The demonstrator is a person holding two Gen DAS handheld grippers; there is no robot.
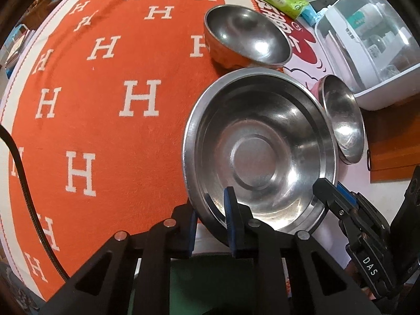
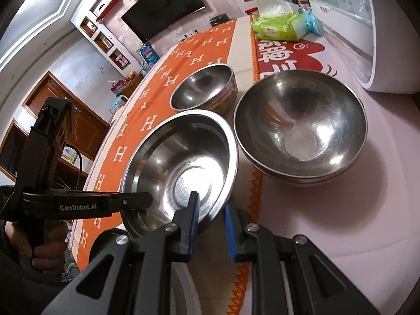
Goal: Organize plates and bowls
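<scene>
A steel deep plate [image 1: 262,149] is held tilted above the orange cloth, with both grippers on its rim. My left gripper [image 1: 210,223] is shut on its near rim; it shows in the right wrist view [image 2: 136,202] at the plate's left edge. My right gripper [image 2: 210,220] is shut on the plate [image 2: 181,168] at its near right rim; it shows in the left wrist view [image 1: 328,199]. A small steel bowl [image 1: 246,36] [image 2: 204,89] sits behind the plate. A larger stack of steel bowls [image 2: 299,128] [image 1: 341,120] sits to its right.
An orange cloth with white H letters [image 1: 110,99] covers the table on the left. A white plastic box with a clear lid [image 1: 367,52] stands at the back right. A green tissue pack [image 2: 278,26] lies behind the bowls. A pink mat [image 2: 341,223] lies on the right.
</scene>
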